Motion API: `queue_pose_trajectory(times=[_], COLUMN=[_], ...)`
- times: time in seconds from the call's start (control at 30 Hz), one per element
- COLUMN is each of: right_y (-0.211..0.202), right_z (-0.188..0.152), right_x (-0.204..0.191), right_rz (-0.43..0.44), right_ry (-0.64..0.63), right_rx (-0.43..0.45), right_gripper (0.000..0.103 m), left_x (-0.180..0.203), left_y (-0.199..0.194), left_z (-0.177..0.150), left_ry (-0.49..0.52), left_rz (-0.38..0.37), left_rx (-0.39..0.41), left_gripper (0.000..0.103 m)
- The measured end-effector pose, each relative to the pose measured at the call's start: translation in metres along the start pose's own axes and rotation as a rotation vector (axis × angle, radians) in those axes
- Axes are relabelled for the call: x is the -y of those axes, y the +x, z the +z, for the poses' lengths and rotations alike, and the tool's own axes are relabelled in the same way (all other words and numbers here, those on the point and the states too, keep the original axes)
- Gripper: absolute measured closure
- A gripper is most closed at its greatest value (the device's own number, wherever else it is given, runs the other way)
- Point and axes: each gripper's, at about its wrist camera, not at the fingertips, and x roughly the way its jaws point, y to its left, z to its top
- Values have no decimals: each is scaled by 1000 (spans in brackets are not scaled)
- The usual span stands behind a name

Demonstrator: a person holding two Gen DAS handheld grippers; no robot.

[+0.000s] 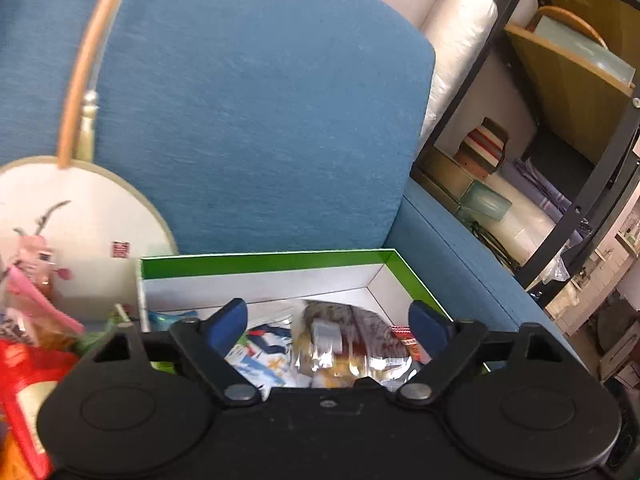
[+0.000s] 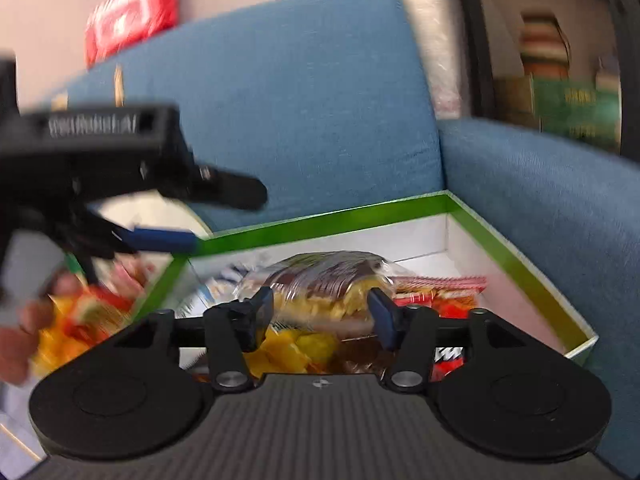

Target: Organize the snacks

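- The box (image 2: pixel 516 252), white inside with a green rim, sits on the blue sofa (image 1: pixel 256 120) against its back cushion and arm; it already holds several snacks.
- Inside lie a clear-wrapped cake (image 2: pixel 324 280), a white and blue packet (image 1: pixel 264 354) beside it, a red striped packet (image 2: pixel 440 284) behind, and yellow and red packets nearer the camera.
- More snacks (image 1: pixel 28 356) lie in a loose heap just outside the box's left wall, so by my reckoning the sorting is well under way but not done.
- The left hand-held gripper (image 1: pixel 330 320) hangs over the box with its jaws spread wide and nothing between them.
- The right hand-held gripper (image 2: pixel 320 312) also stands spread, its fingers flanking the wrapped cake without pressing on it.
- A round fan (image 1: pixel 80 232) leans on the cushion beside the heap; a shelf unit (image 1: pixel 580 100) stands past the sofa arm.
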Motion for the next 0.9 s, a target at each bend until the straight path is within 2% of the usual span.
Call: queue_pose_trajectory(times=[0.1,0.2,0.33,0.43,0.57,0.63,0.7,0.8,0.9], right_y=[-13,-24,-33,-38,-37,-35,-31,-31,-29], right_z=[2,4,2,-3,-9,-14,-18,-21,-21], right_x=[-7,-13,-31,-54,-79,-88,-95,-102,-100], right_rz=[0,54,186,299,407,459,496,504,511], right_ry=[-62,-34,1,-10,-6,-3,-14,-51,-42], right_rx=[62,97,79,48,7,-33,-71,-85,-91], right_gripper=[7,7,7,7,7,7,16,22,22], left_x=[-6,-15,-31,-47,-72,-86,-97,-105,-109], left_y=[-17,-46,-91,-121,-152,-160,-160,-153,-146], left_z=[1,1,-8,-20,-38,-46,-50,-54,-52], left_ry=[7,-8,-54,-75,-118,-139,-155,-157,-133], left_rz=[13,29,74,113,178,195,212,205,252], left_rx=[6,42,91,94,91,80,53,33,57], left_gripper=[0,0,0,0,0,0,0,0,0])
